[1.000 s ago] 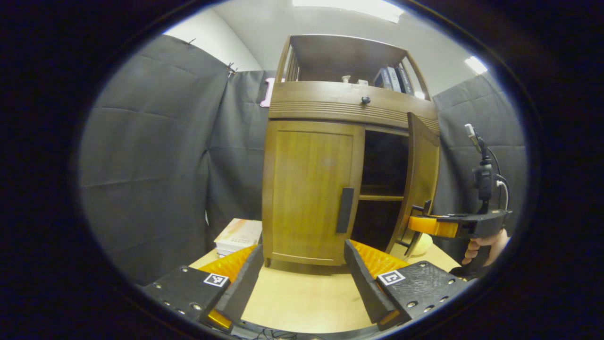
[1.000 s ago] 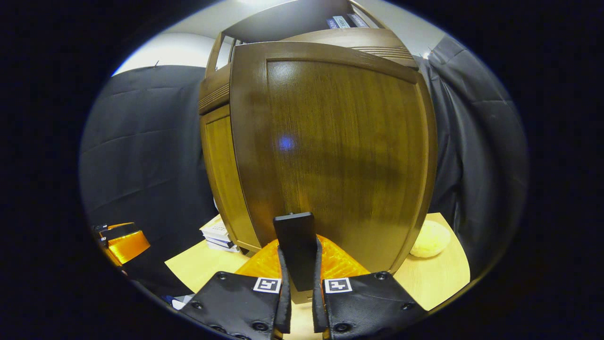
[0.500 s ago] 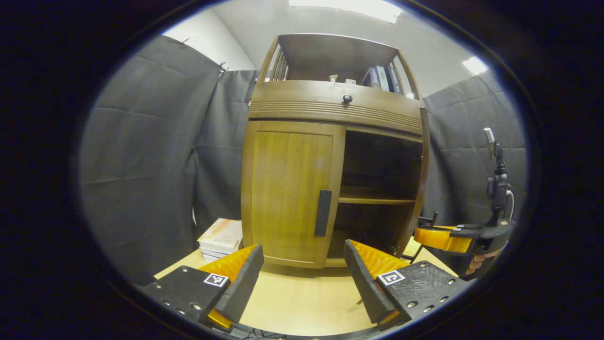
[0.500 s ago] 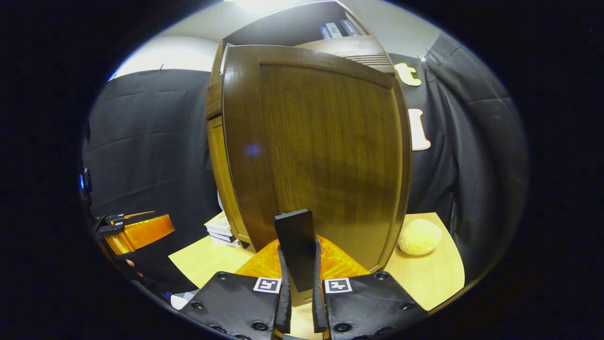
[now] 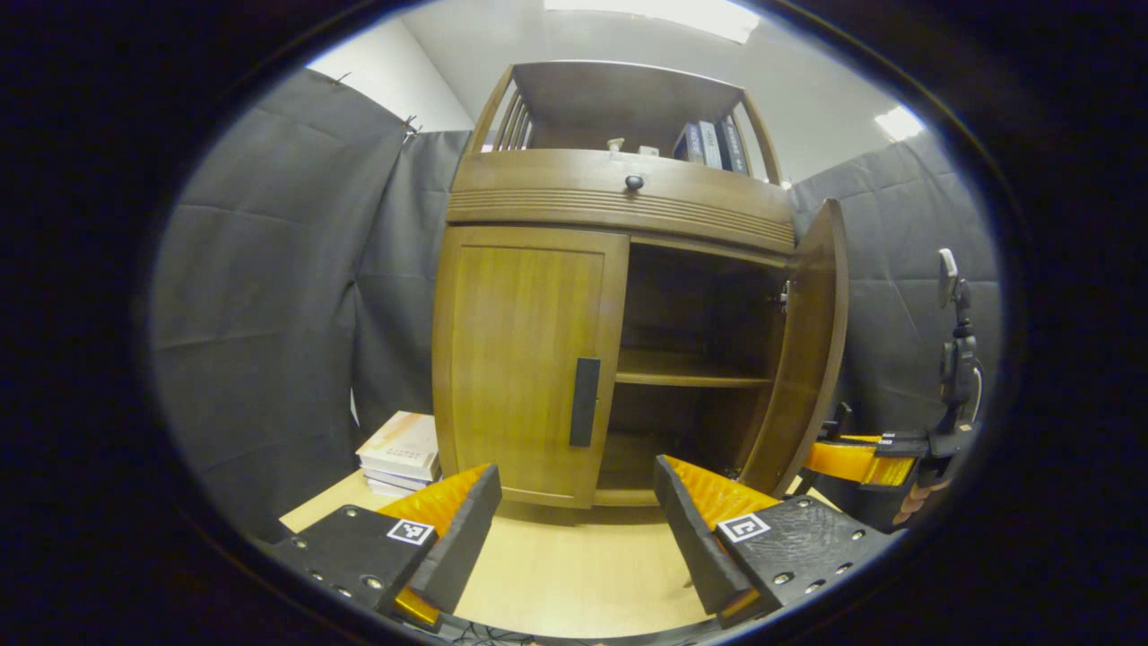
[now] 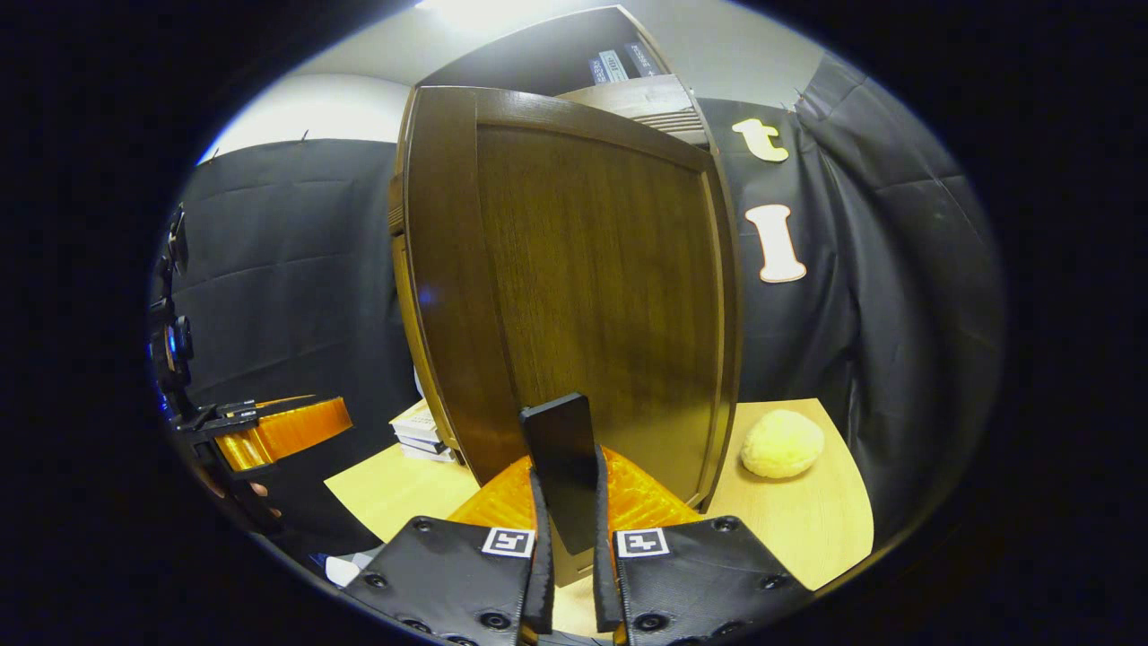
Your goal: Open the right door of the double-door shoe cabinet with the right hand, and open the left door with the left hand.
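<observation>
In the left gripper view the left door (image 5: 525,359) at 9 o'clock is closed, its handle (image 5: 585,402) untouched; the right door (image 5: 803,350) at 3 o'clock stands swung wide. I judge the task half done. The left gripper (image 5: 574,529) hangs at 6 o'clock, fingers spread and empty. The right gripper (image 6: 567,574) is clenched on the right door's handle (image 6: 563,467), level at 6 o'clock.
</observation>
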Demonstrator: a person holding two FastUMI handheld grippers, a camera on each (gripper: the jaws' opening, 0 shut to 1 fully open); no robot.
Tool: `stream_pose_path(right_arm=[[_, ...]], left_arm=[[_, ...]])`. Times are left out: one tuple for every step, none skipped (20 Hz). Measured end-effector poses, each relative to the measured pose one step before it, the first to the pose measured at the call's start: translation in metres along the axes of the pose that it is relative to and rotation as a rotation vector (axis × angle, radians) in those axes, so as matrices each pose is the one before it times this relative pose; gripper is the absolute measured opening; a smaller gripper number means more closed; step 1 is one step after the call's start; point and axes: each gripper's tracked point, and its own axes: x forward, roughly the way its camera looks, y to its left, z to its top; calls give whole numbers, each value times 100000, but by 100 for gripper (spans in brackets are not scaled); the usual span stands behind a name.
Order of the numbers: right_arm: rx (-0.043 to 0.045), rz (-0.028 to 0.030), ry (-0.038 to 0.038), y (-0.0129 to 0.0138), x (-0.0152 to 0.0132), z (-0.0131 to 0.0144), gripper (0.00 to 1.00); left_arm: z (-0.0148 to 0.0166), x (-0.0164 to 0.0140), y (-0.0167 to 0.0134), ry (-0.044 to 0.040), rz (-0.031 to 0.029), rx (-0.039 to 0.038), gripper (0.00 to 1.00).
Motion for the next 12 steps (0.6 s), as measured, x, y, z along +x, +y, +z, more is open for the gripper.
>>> stream_pose_path(right_arm=[[594, -291, -254, -335, -425, -72, 19], [564, -280, -184, -441, -297, -86, 19], [324, -259, -99, -482, -242, 18, 19], [-56, -230, -66, -421, -276, -63, 18], [-393, -244, -71, -405, -304, -27, 19], [-502, -269, -70, -444, -341, -135, 19], [-233, -389, -158, -558, -494, -66, 19], [199, -480, -129, -713, -524, -125, 18], [257, -449, -198, -693, -367, -1, 19], [225, -409, -197, -732, -433, -129, 19], [165, -435, -75, -750, -349, 74, 19], [226, -500, 30, -805, -294, -53, 19]], left_arm=[[-26, -435, -213, -246, 25, 244, 100], [67, -121, -350, -38, 112, 199, 100], [-27, -295, -242, -65, -8, 48, 100], [174, 20, -332, -209, -42, 106, 100], [131, -141, -178, -190, 28, 212, 100], [122, -59, -294, -13, 222, 280, 100], [-222, -359, -267, -6, 157, 128, 100], [-12, -271, -395, 19, 271, 29, 98], [-86, -422, -347, -29, 166, -81, 98], [-195, -261, -356, 214, 348, -103, 98], [-296, -459, -234, -2, 190, -170, 100], [-24, -289, -476, 30, 324, -29, 100]])
